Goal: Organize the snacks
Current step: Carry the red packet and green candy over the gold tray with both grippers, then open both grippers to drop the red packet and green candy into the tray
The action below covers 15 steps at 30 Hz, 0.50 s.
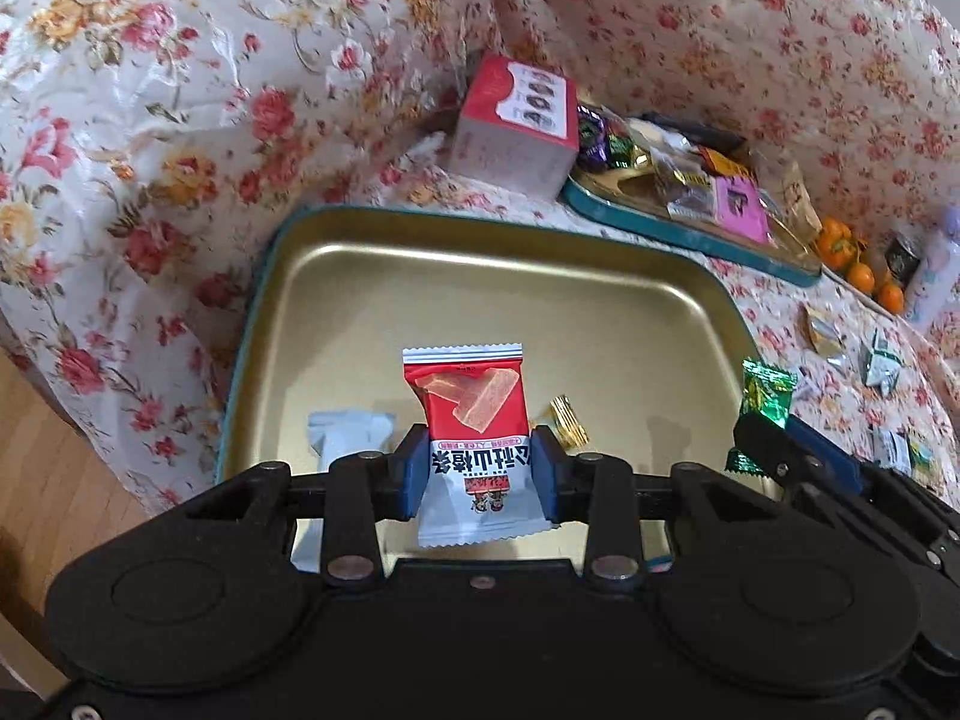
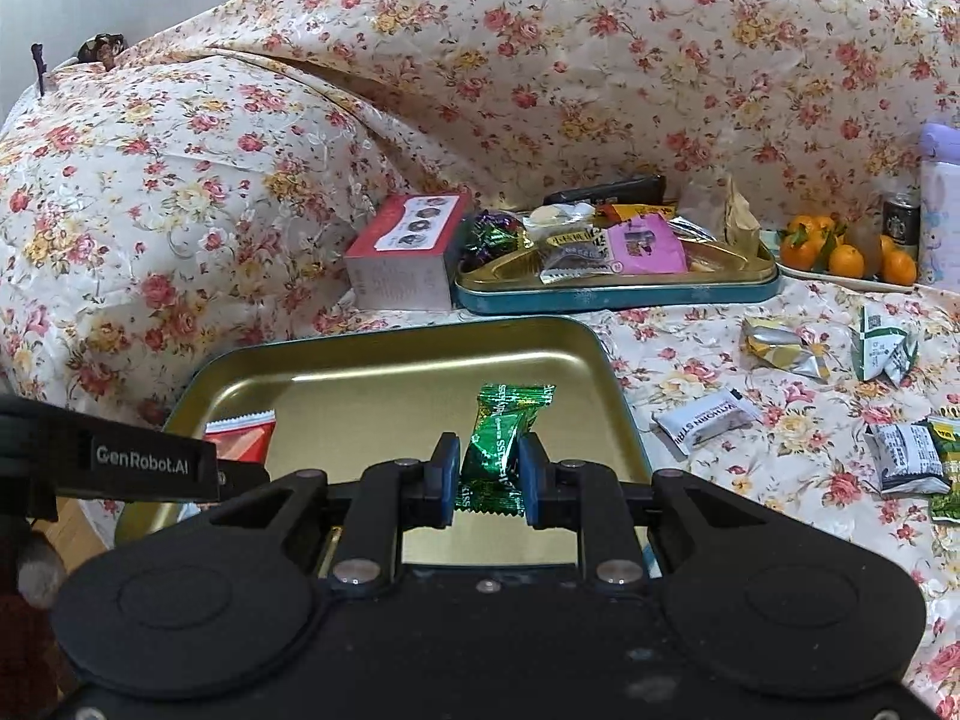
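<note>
Both grippers [image 1: 480,462] [image 2: 489,471] — jaws clamped

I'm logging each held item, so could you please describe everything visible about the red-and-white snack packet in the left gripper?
The red-and-white snack packet is a flat, glossy pillow pack with crimped zigzag ends. Its far half is red with pictured orange strips; its near half is white with inverted black Chinese characters. The left gripper is shut on its white half, blue pads pressing both side edges. It is held above the near part of the gold tray, apparently not touching it.
</note>
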{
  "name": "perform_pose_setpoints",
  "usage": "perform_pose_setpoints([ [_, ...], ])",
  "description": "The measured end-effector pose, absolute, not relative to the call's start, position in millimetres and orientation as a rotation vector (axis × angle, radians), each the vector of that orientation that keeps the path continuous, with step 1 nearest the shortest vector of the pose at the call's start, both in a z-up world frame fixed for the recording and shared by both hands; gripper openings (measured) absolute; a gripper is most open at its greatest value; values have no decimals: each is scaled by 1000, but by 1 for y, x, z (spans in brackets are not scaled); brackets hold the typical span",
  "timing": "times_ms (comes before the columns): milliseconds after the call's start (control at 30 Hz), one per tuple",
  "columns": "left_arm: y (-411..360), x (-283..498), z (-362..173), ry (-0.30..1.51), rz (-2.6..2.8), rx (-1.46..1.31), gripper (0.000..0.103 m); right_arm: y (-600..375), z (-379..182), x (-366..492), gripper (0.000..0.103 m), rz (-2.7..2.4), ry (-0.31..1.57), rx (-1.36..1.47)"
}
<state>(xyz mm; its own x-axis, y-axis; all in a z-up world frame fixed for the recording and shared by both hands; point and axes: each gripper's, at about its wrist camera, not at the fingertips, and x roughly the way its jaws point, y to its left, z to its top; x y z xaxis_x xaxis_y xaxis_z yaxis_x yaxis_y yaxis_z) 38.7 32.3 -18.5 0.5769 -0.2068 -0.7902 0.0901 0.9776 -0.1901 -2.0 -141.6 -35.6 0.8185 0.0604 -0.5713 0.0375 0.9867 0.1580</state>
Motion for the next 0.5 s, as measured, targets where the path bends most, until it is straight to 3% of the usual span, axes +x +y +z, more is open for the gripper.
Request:
perform_pose_setpoints([
  [500, 25, 38, -22, 937, -131, -74, 44, -134, -42, -2, 23, 42, 651, 146],
])
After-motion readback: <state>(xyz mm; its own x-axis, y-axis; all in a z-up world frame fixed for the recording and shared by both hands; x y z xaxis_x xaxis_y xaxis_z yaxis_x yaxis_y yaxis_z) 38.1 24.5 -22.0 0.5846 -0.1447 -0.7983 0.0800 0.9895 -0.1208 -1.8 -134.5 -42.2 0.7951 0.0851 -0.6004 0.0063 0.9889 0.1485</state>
